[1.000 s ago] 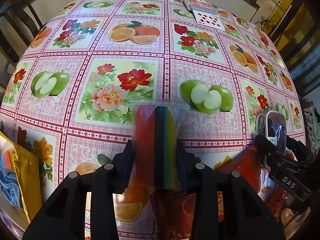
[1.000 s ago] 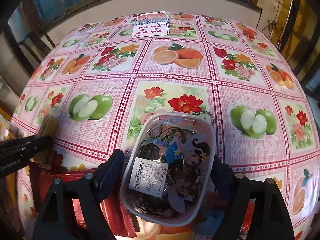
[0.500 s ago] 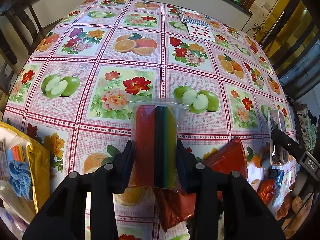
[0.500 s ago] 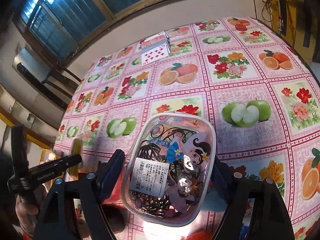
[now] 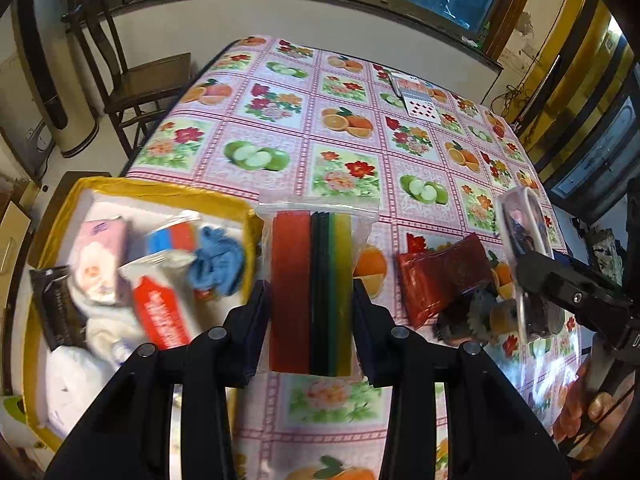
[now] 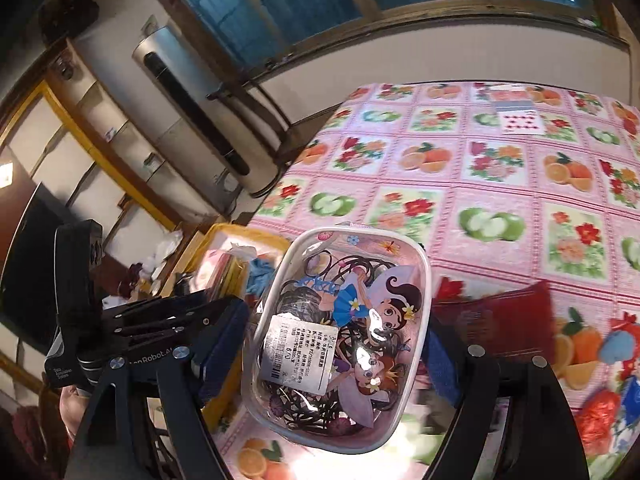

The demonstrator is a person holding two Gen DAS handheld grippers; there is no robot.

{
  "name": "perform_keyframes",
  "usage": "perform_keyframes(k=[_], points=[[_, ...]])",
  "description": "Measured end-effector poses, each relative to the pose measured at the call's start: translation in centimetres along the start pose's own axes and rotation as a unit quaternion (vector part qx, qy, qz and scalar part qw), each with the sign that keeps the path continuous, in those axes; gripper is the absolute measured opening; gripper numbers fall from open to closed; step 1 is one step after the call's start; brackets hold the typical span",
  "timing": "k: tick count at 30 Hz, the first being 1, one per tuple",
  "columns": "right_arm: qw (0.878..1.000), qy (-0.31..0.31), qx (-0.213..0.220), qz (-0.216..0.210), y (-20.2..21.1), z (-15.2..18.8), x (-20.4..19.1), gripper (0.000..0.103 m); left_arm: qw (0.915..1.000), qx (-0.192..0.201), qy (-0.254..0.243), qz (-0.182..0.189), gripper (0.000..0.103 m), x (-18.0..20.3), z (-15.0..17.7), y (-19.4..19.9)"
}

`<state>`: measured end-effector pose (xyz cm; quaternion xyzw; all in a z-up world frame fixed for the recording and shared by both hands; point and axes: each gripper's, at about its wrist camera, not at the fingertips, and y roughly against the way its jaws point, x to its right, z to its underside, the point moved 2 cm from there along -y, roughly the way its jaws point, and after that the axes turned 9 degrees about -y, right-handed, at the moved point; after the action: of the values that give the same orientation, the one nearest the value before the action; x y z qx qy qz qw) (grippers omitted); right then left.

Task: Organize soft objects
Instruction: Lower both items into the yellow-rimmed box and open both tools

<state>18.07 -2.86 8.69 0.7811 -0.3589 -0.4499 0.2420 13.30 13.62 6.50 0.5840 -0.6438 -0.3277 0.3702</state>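
Fruit-print tablecloth (image 5: 352, 148) covers a table under a dark window; a yellow box (image 5: 160, 194) sits at its near left corner. Just right of the box, the left gripper (image 5: 311, 300) clamps a bagged sponge stack (image 5: 312, 288). Farther right, the right gripper (image 6: 336, 344) grips a clear pouch (image 6: 340, 336) of hair ties. Best practice: carry each fully over the box rim before letting go. Inside the box: tissue packs, a blue cloth (image 5: 218, 256), wrappers.
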Motion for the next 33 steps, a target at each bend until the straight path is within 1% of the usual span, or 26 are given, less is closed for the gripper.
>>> perform_keyframes(k=[2, 4, 6, 8, 10, 11, 13, 15, 16, 20, 23, 24, 25, 27, 30, 33], points=[[0.999, 0.016, -0.022, -0.016, -2.5, 1.0, -3.4, 0.082, 0.9999, 0.002, 0.005, -0.014, 0.037, -2.3, 1.8, 1.3], [0.998, 0.026, -0.040, -0.029, -5.0, 2.0, -6.1, 0.082, 0.9991, 0.003, 0.013, -0.041, 0.037, -4.6, 3.5, 2.1], [0.997, 0.033, -0.057, -0.039, -7.8, 3.1, -8.7, 0.082, 0.9971, 0.005, 0.030, -0.070, 0.037, -6.9, 5.0, 2.4], [0.996, 0.042, -0.069, -0.039, -10.3, 4.2, -10.7, 0.082, 0.9950, 0.004, 0.055, -0.084, 0.037, -9.2, 6.4, 2.5], [0.995, 0.036, -0.084, -0.041, -12.6, 5.2, -11.8, 0.082, 0.9923, 0.004, 0.070, -0.102, 0.037, -10.8, 7.5, 2.2], [0.995, 0.034, -0.087, -0.035, -13.8, 5.5, -12.0, 0.082, 0.9906, 0.004, 0.075, -0.114, 0.037, -11.4, 7.9, 1.9], [0.996, 0.031, -0.080, -0.021, -15.6, 5.8, -12.3, 0.082, 0.9891, 0.001, 0.089, -0.118, 0.037, -12.4, 8.6, 1.1], [0.997, 0.030, -0.070, -0.009, -16.7, 6.0, -12.3, 0.083, 0.9870, 0.000, 0.095, -0.130, 0.037, -13.1, 9.2, 0.5], [0.997, 0.031, -0.068, -0.009, -17.0, 6.1, -12.3, 0.084, 0.9862, 0.005, 0.099, -0.132, 0.037, -13.3, 9.4, 0.3], [0.995, 0.017, -0.091, -0.035, -17.5, 6.3, -11.6, 0.085, 0.9849, 0.019, 0.100, -0.140, 0.041, -13.3, 10.1, 0.1], [0.995, 0.016, -0.083, -0.044, -16.5, 6.4, -11.2, 0.085, 0.9824, 0.029, 0.116, -0.144, 0.048, -13.5, 10.4, 0.0], [0.996, 0.016, -0.080, -0.045, -16.1, 6.3, -11.1, 0.086, 0.9813, 0.032, 0.117, -0.149, 0.053, -13.6, 10.6, 0.1], [0.996, 0.016, -0.076, -0.045, -15.6, 6.3, -10.9, 0.086, 0.9801, 0.035, 0.119, -0.155, 0.057, -13.6, 10.7, 0.1], [0.997, 0.018, -0.064, -0.045, -14.7, 6.1, -10.6, 0.088, 0.9779, 0.041, 0.123, -0.164, 0.057, -13.6, 10.9, 0.3], [0.997, 0.013, -0.062, -0.042, -14.1, 5.9, -10.1, 0.090, 0.9767, 0.049, 0.124, -0.168, 0.057, -13.3, 10.9, 0.7], [0.997, 0.003, -0.049, -0.058, -12.4, 6.0, -9.3, 0.090, 0.9741, 0.064, 0.121, -0.180, 0.057, -12.8, 11.1, 1.7]])
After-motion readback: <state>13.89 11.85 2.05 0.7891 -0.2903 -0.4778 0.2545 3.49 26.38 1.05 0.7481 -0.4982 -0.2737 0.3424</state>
